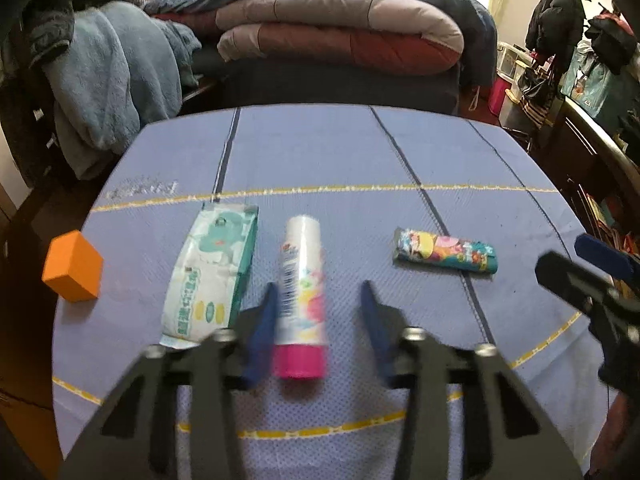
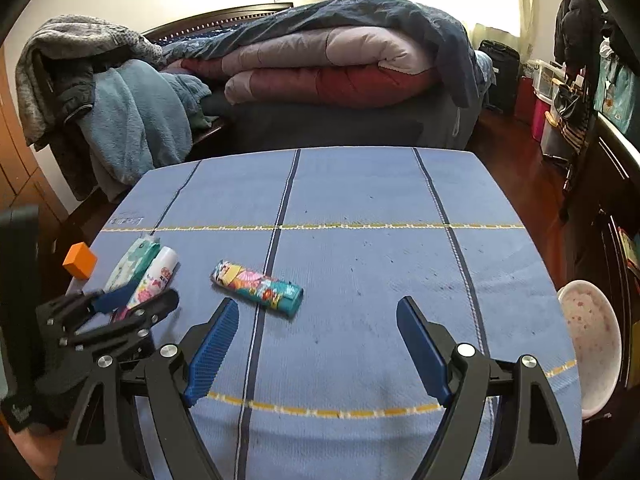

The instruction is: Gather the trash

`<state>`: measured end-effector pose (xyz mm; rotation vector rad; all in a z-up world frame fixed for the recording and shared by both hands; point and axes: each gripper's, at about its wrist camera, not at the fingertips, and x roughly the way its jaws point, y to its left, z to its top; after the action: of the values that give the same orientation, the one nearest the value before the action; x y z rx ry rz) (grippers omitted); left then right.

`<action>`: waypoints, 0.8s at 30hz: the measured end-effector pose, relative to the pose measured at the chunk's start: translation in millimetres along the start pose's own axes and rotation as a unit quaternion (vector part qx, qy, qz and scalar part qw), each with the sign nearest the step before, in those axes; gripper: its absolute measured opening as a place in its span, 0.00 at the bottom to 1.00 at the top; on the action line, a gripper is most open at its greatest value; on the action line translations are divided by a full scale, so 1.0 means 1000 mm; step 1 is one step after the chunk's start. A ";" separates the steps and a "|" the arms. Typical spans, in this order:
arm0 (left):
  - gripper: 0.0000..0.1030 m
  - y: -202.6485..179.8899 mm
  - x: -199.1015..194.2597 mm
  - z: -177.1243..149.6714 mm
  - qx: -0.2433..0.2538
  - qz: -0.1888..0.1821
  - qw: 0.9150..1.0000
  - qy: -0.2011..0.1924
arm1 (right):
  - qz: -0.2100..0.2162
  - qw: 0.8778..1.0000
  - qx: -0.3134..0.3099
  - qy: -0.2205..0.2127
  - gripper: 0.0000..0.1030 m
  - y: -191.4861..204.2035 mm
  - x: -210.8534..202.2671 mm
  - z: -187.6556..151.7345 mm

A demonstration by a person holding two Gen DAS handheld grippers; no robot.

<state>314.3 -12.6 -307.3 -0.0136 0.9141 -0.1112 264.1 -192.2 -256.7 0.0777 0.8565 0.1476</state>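
A white bottle with a pink cap (image 1: pixel 301 300) lies on the blue tablecloth (image 1: pixel 340 152), its cap end between the open fingers of my left gripper (image 1: pixel 320 292). A pale green wipes packet (image 1: pixel 212 272) lies just left of it. A colourful teal wrapper (image 1: pixel 444 254) lies to the right, also in the right wrist view (image 2: pixel 258 286). My right gripper (image 2: pixel 318 308) is open and empty, over bare cloth near the wrapper. It shows at the left view's right edge (image 1: pixel 588 276). The left gripper (image 2: pixel 134 300), bottle (image 2: pixel 154 276) and packet (image 2: pixel 130 262) show in the right wrist view.
An orange block (image 1: pixel 74 266) sits at the table's left edge (image 2: pixel 80 260). A white speckled bowl (image 2: pixel 592 336) stands off the table's right edge. A bed with folded quilts (image 2: pixel 320 68) and blue blankets (image 2: pixel 136 120) lies behind the table. Bags and boxes stand at the right.
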 end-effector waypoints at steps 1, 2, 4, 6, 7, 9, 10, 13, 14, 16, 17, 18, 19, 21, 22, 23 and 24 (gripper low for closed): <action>0.23 0.000 0.000 -0.001 0.001 -0.002 1.000 0.000 | 0.001 1.000 0.002 0.002 0.79 0.002 0.004 0.002; 0.23 0.001 -0.001 -0.002 0.000 -0.006 1.000 -0.001 | 0.003 1.000 0.001 0.005 0.79 0.003 0.007 0.003; 0.23 0.006 -0.005 -0.005 -0.011 -0.025 1.000 -0.001 | 0.004 1.000 -0.004 0.009 0.79 0.008 0.013 0.004; 0.23 0.010 -0.011 -0.008 -0.015 -0.029 0.999 -0.004 | 0.007 1.000 -0.018 0.017 0.79 0.015 0.022 0.004; 0.23 0.012 -0.014 -0.010 -0.017 -0.029 0.999 -0.007 | 0.009 0.999 -0.024 0.020 0.79 0.017 0.025 0.004; 0.23 0.017 -0.021 -0.013 -0.021 -0.031 0.999 -0.012 | 0.013 0.999 -0.037 0.025 0.79 0.023 0.034 0.004; 0.23 0.019 -0.024 -0.014 -0.022 -0.032 0.999 -0.015 | 0.012 0.999 -0.044 0.028 0.79 0.026 0.039 0.004; 0.23 0.024 -0.034 -0.015 -0.026 -0.032 0.999 -0.023 | 0.016 0.997 -0.057 0.039 0.79 0.030 0.054 0.005; 0.23 0.025 -0.037 -0.016 -0.027 -0.032 0.999 -0.025 | 0.018 0.997 -0.059 0.042 0.79 0.031 0.058 0.005; 0.23 0.028 -0.042 -0.015 -0.029 -0.032 0.999 -0.030 | 0.018 0.997 -0.067 0.046 0.78 0.034 0.062 0.005; 0.23 0.029 -0.044 -0.015 -0.030 -0.031 0.999 -0.031 | 0.019 0.996 -0.071 0.047 0.77 0.035 0.062 0.004; 0.23 0.031 -0.045 -0.015 -0.031 -0.031 0.999 -0.032 | 0.022 0.996 -0.077 0.048 0.75 0.038 0.061 0.003; 0.23 0.031 -0.047 -0.015 -0.034 -0.031 0.998 -0.033 | 0.025 0.995 -0.083 0.049 0.74 0.040 0.060 0.002; 0.23 0.033 -0.048 -0.015 -0.038 -0.031 0.998 -0.033 | 0.021 0.994 -0.098 0.048 0.64 0.046 0.059 -0.001; 0.23 0.035 -0.049 -0.016 -0.041 -0.032 0.998 -0.034 | 0.019 0.993 -0.107 0.045 0.60 0.049 0.057 -0.004; 0.23 0.036 -0.050 -0.016 -0.043 -0.032 0.998 -0.034 | 0.028 0.993 -0.110 0.045 0.50 0.052 0.055 -0.005; 0.23 0.037 -0.051 -0.017 -0.045 -0.033 0.998 -0.034 | 0.028 0.992 -0.114 0.045 0.41 0.054 0.054 -0.006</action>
<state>273.4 29.5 -279.7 -0.1292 0.8500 -0.1297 289.3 -130.0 -293.6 -0.1199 0.9223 0.3028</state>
